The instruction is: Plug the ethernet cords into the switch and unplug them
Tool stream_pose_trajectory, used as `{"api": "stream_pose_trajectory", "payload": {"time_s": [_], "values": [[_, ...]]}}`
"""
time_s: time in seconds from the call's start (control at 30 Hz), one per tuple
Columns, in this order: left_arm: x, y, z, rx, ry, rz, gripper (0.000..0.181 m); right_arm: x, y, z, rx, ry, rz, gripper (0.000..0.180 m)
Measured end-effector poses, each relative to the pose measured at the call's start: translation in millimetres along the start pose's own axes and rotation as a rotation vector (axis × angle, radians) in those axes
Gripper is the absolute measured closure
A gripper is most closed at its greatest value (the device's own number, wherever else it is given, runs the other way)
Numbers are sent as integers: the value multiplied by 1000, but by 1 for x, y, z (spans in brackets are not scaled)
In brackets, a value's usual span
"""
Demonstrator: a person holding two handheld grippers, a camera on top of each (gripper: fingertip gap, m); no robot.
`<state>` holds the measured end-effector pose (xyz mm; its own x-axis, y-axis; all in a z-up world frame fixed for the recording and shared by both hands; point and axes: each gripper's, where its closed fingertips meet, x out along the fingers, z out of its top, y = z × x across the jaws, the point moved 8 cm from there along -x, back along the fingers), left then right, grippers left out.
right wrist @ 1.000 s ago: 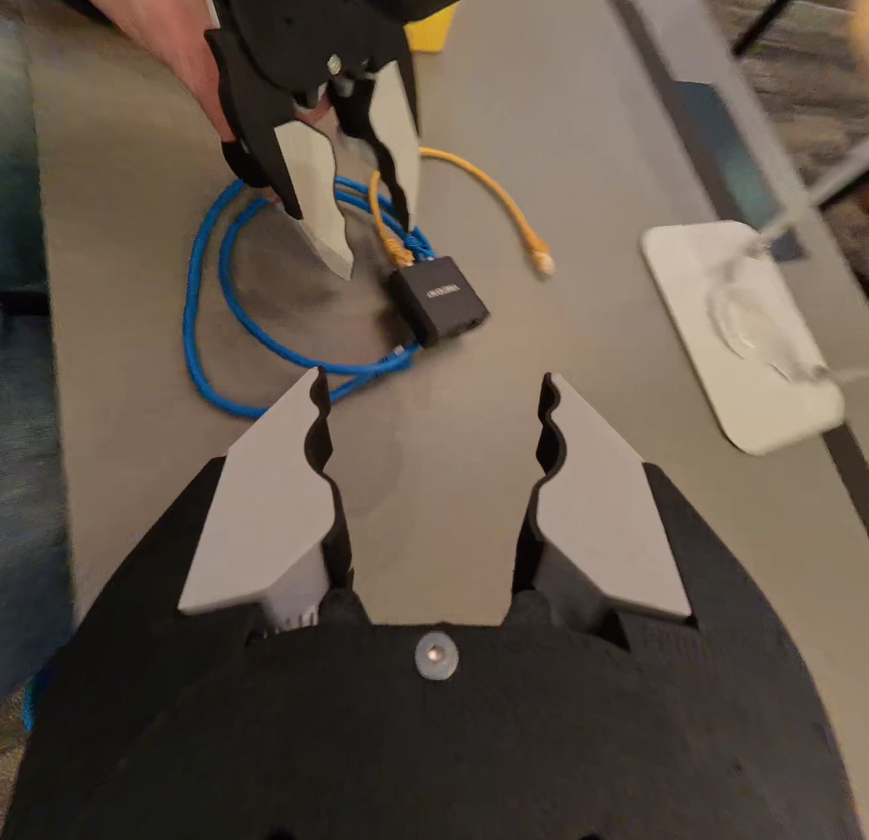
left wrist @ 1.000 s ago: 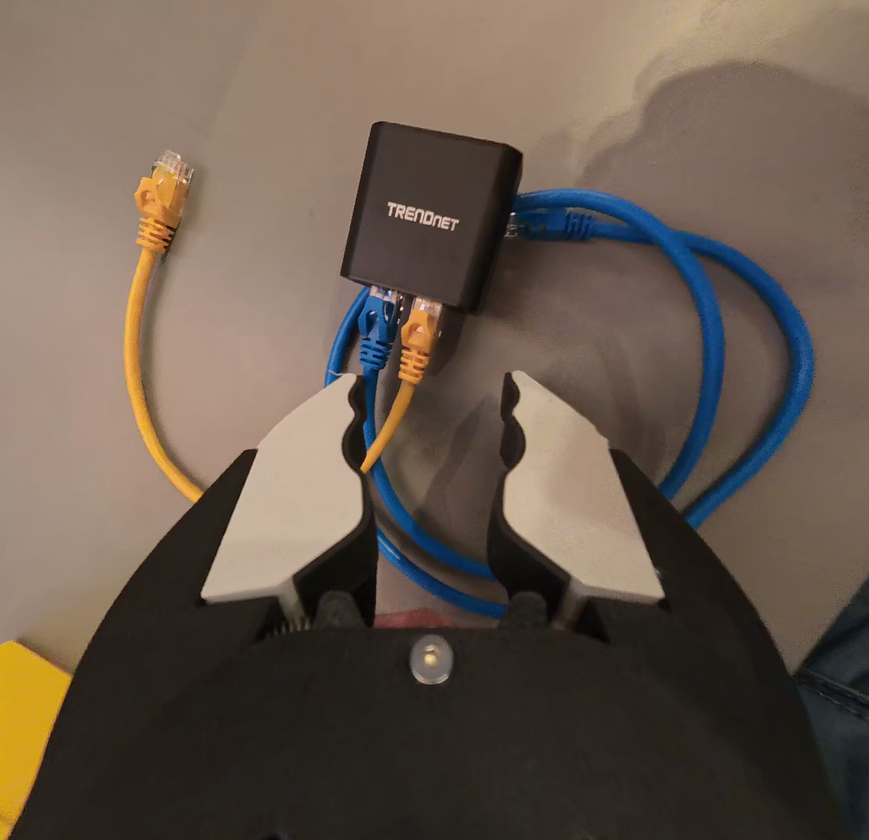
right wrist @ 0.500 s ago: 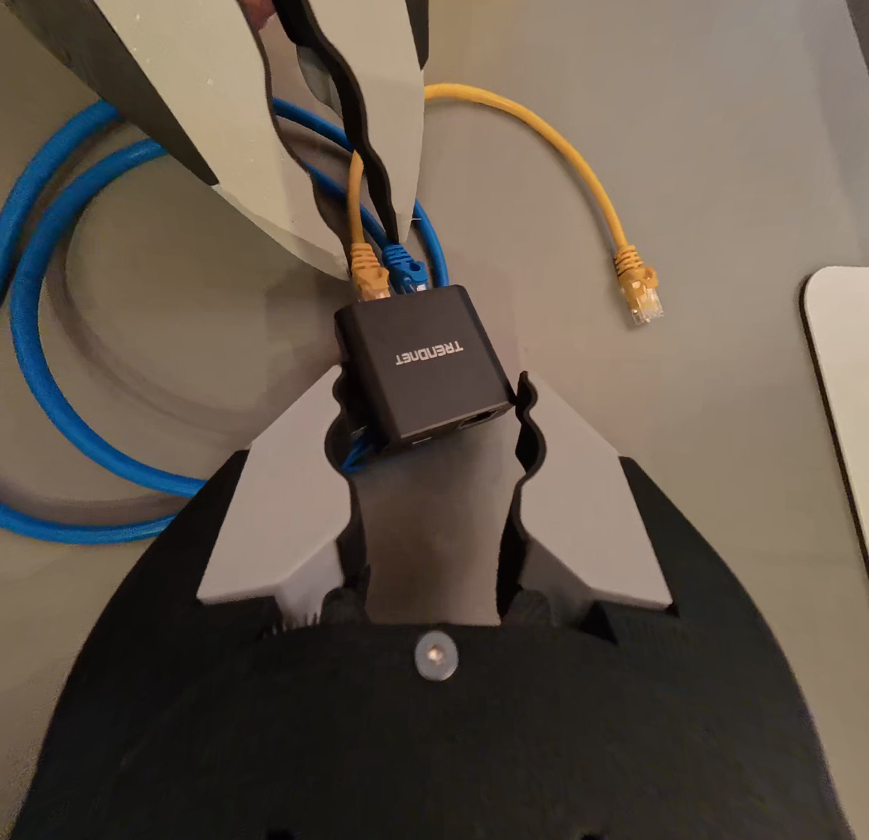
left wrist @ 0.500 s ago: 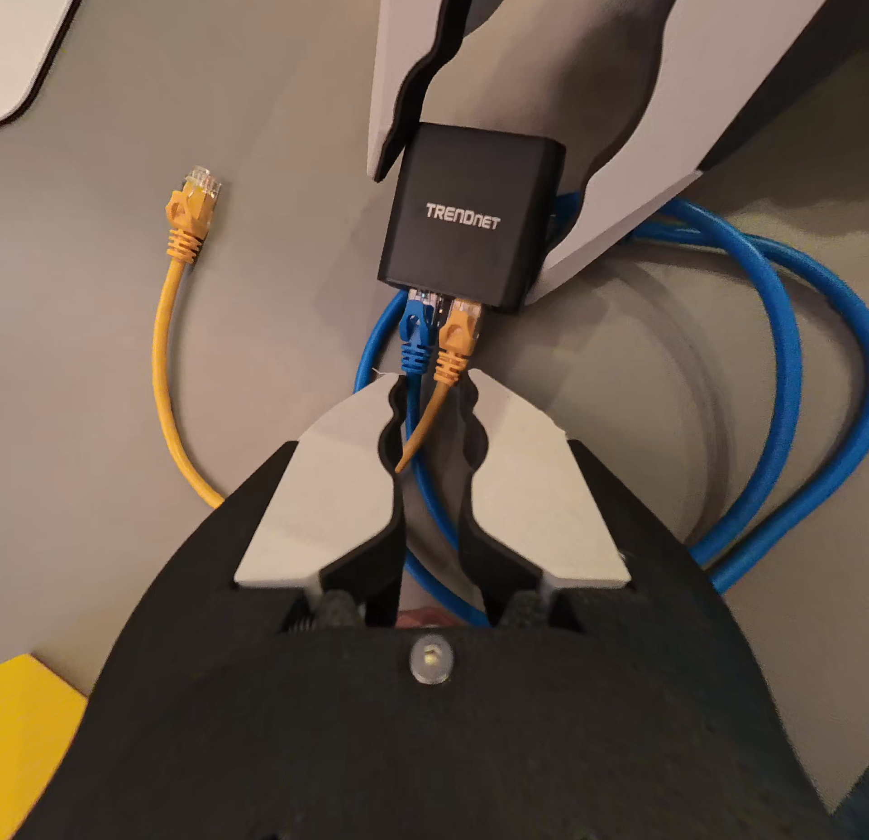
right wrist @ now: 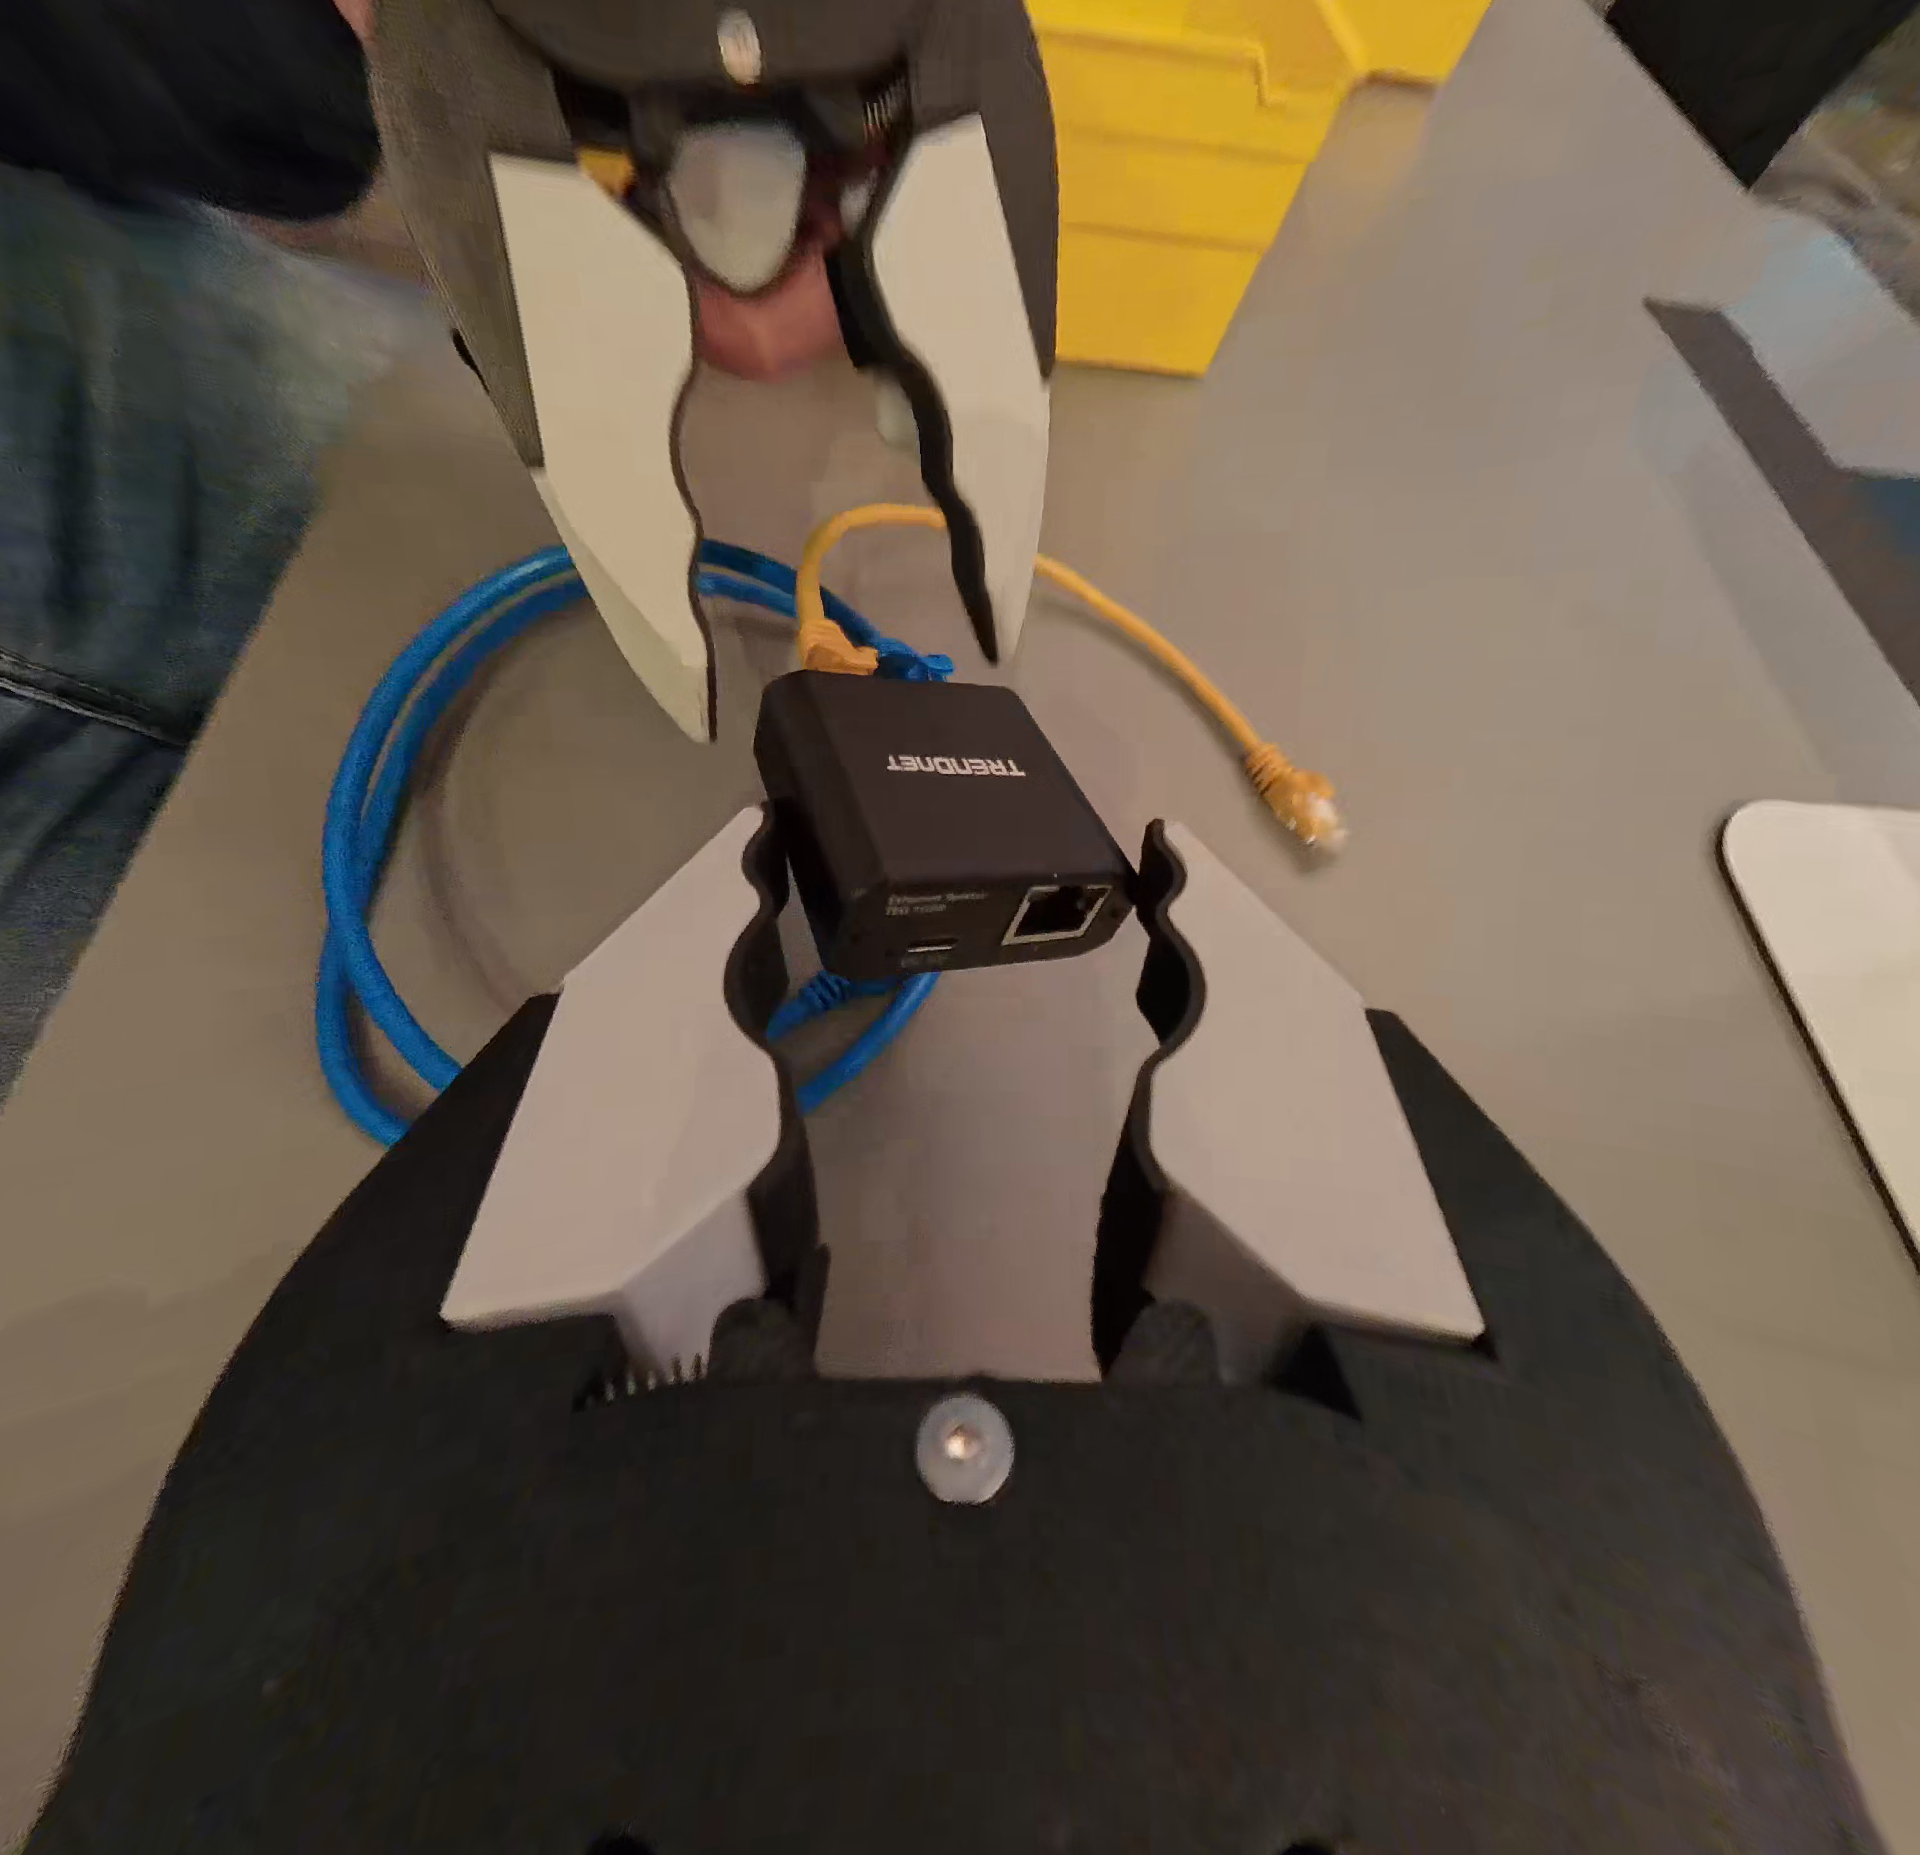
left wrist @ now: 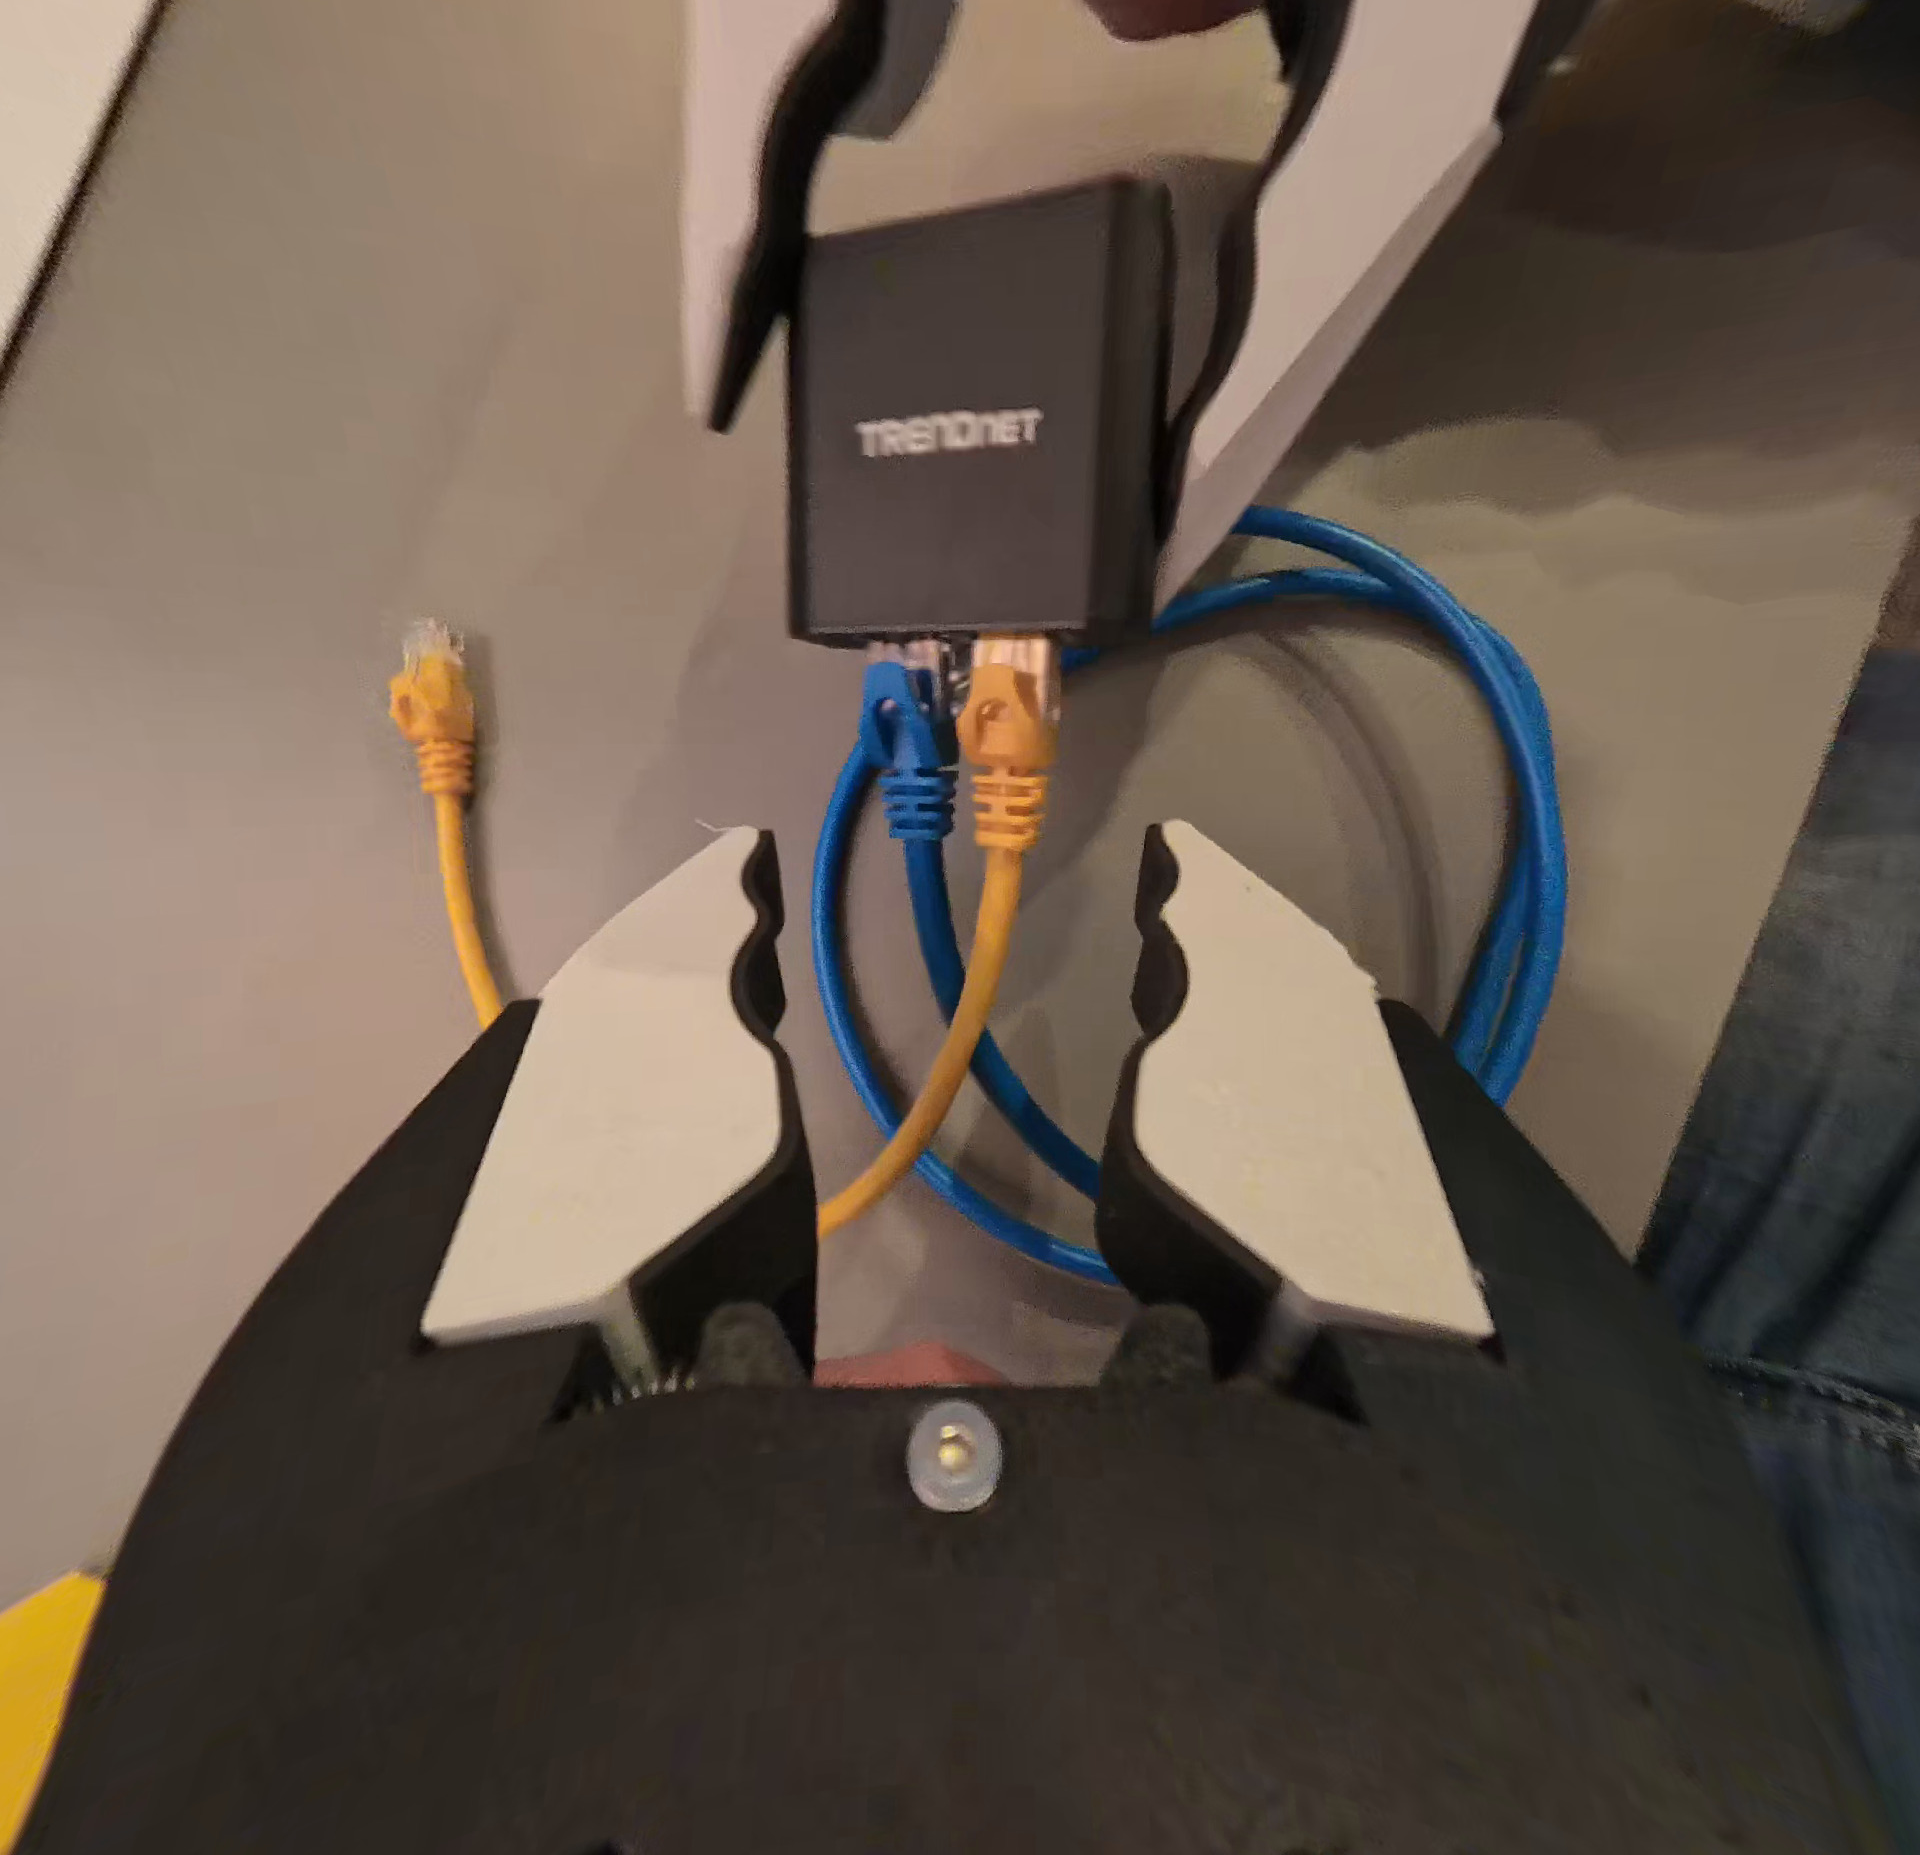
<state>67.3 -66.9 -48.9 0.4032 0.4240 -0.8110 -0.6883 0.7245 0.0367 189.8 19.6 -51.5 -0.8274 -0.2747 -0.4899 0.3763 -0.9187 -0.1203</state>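
A black switch (left wrist: 977,423) is gripped by its two sides in my right gripper (right wrist: 956,849) and held tilted just above the grey table (left wrist: 260,455). The switch's near face with an empty port shows in the right wrist view (right wrist: 935,808). A blue plug (left wrist: 909,756) and a yellow plug (left wrist: 1008,756) sit in its ports facing the left gripper. My left gripper (left wrist: 956,849) is open, just short of these plugs, with both cords running between its fingers. It also shows in the right wrist view (right wrist: 842,683). The yellow cord's free plug (left wrist: 431,704) lies on the table.
The blue cord lies coiled (left wrist: 1527,870) beside and under the switch, its other plug (right wrist: 831,995) below the switch. Yellow bins (right wrist: 1195,143) stand at the table's far end. A white flat base (right wrist: 1849,974) lies to the right. A person's jeans (left wrist: 1818,1078) are at the table edge. Tip to tip, the grippers are about 5 cm apart.
My right gripper came in, closed on the switch and raised it. My left gripper narrowed around the cords half a second ago and has now opened wide again.
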Motion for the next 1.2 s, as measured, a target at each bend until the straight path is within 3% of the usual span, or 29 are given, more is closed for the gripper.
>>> {"api": "stream_pose_trajectory", "payload": {"time_s": [0.03, 0.1, 0.17, 0.33, 0.43, 0.5, 0.63, 0.77, 0.93, 1.07, 1.13, 1.2], "values": [[2, -4, 1, 11, 8, -38, 117, -3, 2, 4, 0, -27, 11, 113], [4, -10, 6, 3, -4, -93, 127, -8, 9, 9, -18, -68, 37, 113], [2, -15, 9, -16, -30, -181, 155, -10, 15, 12, -27, -85, 55, 112], [-4, -16, 14, -27, -9, -149, 158, -14, 16, 11, 8, -112, 53, 111], [-11, -17, 18, 56, 23, -82, 159, -15, 14, 12, 106, -117, 137, 76], [-17, -20, 22, 99, 44, -68, 159, -14, 14, 12, 138, -137, 188, 66], [-22, -25, 31, 105, 67, -90, 159, -11, 21, 25, 173, -313, 325, 71], [-30, -29, 39, 66, 47, -141, 159, -17, 20, 33, 260, -489, 478, 107], [-35, -30, 43, 47, 67, -135, 159, -17, 18, 34, 269, -588, 505, 106], [-36, -27, 42, 13, 61, -165, 159, -14, 22, 37, 182, -536, 432, 92], [-37, -28, 43, 7, 47, -183, 159, -15, 20, 37, 175, -550, 415, 106], [-38, -27, 45, 27, 61, -156, 159, -14, 19, 36, 188, -544, 423, 106]]}}
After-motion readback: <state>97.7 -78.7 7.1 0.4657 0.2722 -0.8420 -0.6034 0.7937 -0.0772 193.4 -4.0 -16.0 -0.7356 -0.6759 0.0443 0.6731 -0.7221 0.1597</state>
